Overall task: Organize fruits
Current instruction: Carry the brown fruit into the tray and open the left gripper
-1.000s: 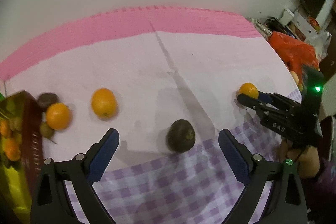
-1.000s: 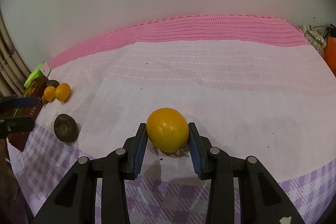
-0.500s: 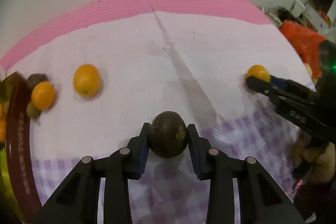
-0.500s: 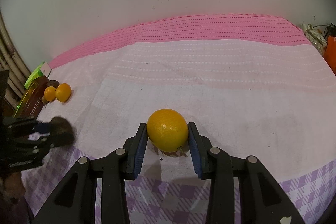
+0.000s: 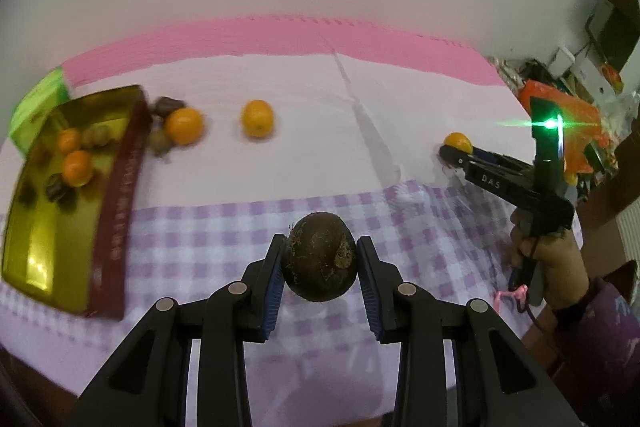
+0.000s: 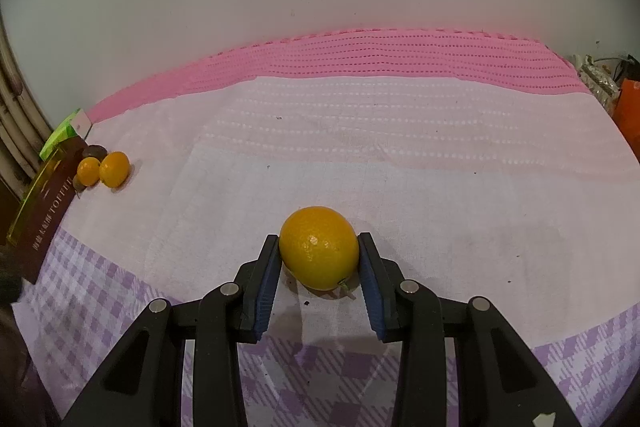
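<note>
My left gripper [image 5: 320,269] is shut on a dark brown round fruit [image 5: 319,255], held above the purple checked cloth. A gold tray [image 5: 30,231] with a dark red side lies at the left and holds several small oranges and dark fruits. Two oranges [image 5: 184,125] [image 5: 258,118] and small dark fruits [image 5: 168,103] lie on the pink cloth beside the tray. My right gripper [image 6: 319,259] is shut on an orange [image 6: 319,247] that rests on the cloth. In the left wrist view that right gripper [image 5: 454,151] is at the right, with a hand on its grip.
A green box [image 5: 36,99] sits behind the tray. Orange bags and clutter [image 5: 576,115] stand past the table's right end. A white wall backs the table. In the right wrist view the tray's side [image 6: 44,223] and two oranges [image 6: 114,169] lie far left.
My left gripper closed on the dark fruit, lifted it and drew back from the pink cloth over the checked cloth, bringing the tray into view. The right gripper and its orange stayed still.
</note>
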The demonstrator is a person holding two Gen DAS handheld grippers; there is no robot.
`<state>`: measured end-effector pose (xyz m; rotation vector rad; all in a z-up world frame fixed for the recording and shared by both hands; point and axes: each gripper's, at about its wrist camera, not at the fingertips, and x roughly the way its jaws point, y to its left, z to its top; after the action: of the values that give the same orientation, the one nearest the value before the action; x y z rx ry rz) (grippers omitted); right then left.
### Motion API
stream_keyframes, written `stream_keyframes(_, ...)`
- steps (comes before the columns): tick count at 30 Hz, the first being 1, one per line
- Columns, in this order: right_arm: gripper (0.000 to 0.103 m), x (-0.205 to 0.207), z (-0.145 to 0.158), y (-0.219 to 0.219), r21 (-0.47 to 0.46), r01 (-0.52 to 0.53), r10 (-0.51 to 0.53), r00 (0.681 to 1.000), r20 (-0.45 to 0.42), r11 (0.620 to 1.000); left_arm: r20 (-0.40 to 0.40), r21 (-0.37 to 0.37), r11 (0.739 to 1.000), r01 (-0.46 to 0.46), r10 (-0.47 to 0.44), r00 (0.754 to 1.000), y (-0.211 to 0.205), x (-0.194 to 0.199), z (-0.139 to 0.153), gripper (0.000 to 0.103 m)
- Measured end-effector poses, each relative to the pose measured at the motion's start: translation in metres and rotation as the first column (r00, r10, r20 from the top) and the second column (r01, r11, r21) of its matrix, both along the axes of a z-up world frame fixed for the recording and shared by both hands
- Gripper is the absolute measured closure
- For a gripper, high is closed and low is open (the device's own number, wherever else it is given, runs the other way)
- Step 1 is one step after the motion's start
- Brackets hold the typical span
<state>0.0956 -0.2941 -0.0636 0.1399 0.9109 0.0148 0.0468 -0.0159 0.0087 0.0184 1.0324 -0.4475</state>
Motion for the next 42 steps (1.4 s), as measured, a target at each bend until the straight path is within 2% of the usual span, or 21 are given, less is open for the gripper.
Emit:
stream_keyframes(8,0.067,0.001,0.001,0.003,-0.039,-0.001,0.001,1.0,-0.007,0.999,0.077,0.002,0.994,-0.112,0.111,0.991,0.05,-0.01,0.027,0.067)
stream_keyframes(18,0.067,0.002,0.001,0.01,-0.095,-0.003,0.002,1.0,-0.017,0.995,0.149,0.035,0.974,-0.222,0.215,0.965,0.097,-0.009,0.038,0.067)
stream_keyframes(28,0.067,0.003,0.001,0.015,-0.129,-0.005,0.002,1.0,-0.023,0.992,0.171,0.075,0.948,-0.31,0.294,0.94,0.128,0.001,0.033,0.067)
stream_keyframes(34,0.067,0.002,0.002,0.015,-0.133,-0.004,0.001,1.0,-0.024,0.991,0.203,0.13,0.918,-0.374,0.344,0.917,0.146,0.009,0.02,0.067)
stream_keyframes(42,0.067,0.002,0.002,0.015,-0.133,-0.005,0.001,1.0,-0.024,0.991,0.189,0.154,0.903,-0.401,0.372,0.909,0.159,0.022,0.005,0.067)
